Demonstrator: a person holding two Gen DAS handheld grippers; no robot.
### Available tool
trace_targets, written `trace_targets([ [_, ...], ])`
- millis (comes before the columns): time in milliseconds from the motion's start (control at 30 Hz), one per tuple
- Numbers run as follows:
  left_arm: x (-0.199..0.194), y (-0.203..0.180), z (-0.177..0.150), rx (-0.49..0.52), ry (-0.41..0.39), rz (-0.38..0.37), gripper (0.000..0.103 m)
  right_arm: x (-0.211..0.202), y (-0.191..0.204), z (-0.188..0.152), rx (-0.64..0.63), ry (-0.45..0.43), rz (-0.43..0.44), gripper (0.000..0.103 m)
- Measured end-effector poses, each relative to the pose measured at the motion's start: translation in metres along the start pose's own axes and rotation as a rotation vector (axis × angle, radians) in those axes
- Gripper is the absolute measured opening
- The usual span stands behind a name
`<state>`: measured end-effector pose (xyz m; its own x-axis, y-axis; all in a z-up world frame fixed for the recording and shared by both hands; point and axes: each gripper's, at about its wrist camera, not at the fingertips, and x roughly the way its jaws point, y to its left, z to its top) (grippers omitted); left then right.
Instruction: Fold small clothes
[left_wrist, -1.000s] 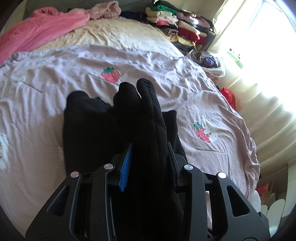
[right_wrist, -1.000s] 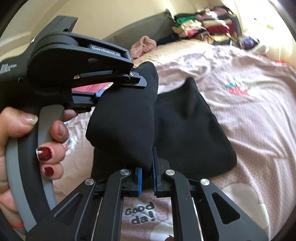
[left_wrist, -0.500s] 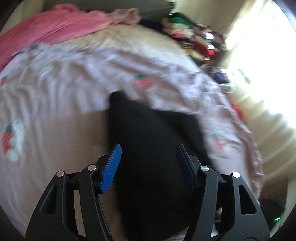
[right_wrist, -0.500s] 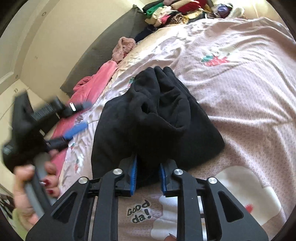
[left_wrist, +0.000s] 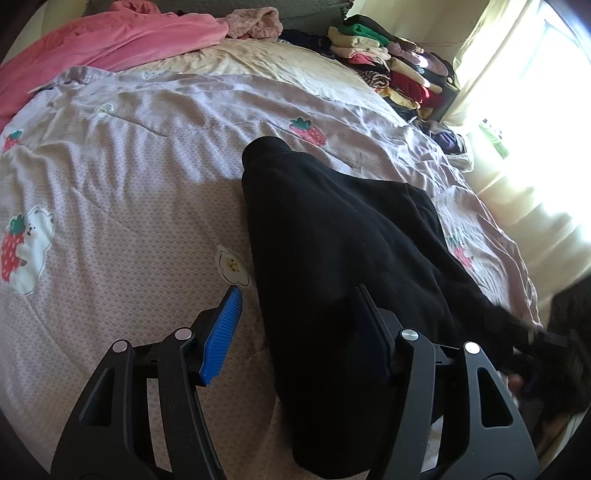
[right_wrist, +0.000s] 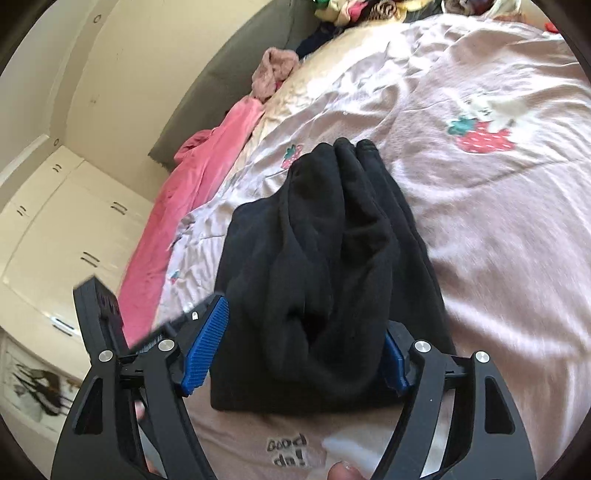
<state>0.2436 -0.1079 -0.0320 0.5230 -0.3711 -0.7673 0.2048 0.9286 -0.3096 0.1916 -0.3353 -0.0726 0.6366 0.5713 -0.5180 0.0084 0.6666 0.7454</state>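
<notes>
A folded black garment (left_wrist: 332, 258) lies on the lilac bedspread (left_wrist: 129, 192); it also shows in the right wrist view (right_wrist: 325, 266), bunched in thick folds. My left gripper (left_wrist: 299, 328) is open, its blue-padded left finger over the bedspread and its right finger over the garment's near part. My right gripper (right_wrist: 299, 350) is open, its jaws spread on either side of the garment's near end, holding nothing. The left gripper's tool (right_wrist: 107, 317) shows at the left of the right wrist view.
A pink blanket (left_wrist: 103, 48) lies at the bed's far left. Stacks of folded clothes (left_wrist: 388, 70) sit at the far right by the bright window. A dark headboard (right_wrist: 236, 74) and white cabinets (right_wrist: 55, 236) stand to the left.
Both grippers have opened and let go of the black garment, which now lies folded on the bed. The left gripper has drawn back to the garment's left side.
</notes>
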Motion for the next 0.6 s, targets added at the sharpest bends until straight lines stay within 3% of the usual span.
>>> trace_targets([
  [233, -0.005, -0.005, -0.005, 0.024, -0.015, -0.002, 0.053, 0.022, -0.008, 0.027, -0.043, 0.083, 0.009, 0.070],
  [400, -0.006, -0.006, -0.006, 0.027, -0.017, -0.005, 0.053, 0.022, -0.008, 0.022, -0.082, 0.067, -0.048, 0.030],
  [500, -0.008, -0.009, -0.008, 0.024, -0.016, -0.010, 0.053, 0.019, -0.007, 0.023, -0.088, 0.042, -0.044, 0.023],
  [600, -0.012, -0.013, -0.008, 0.029, -0.018, -0.018, 0.053, 0.013, 0.008, 0.020, -0.180, 0.008, -0.088, 0.020],
])
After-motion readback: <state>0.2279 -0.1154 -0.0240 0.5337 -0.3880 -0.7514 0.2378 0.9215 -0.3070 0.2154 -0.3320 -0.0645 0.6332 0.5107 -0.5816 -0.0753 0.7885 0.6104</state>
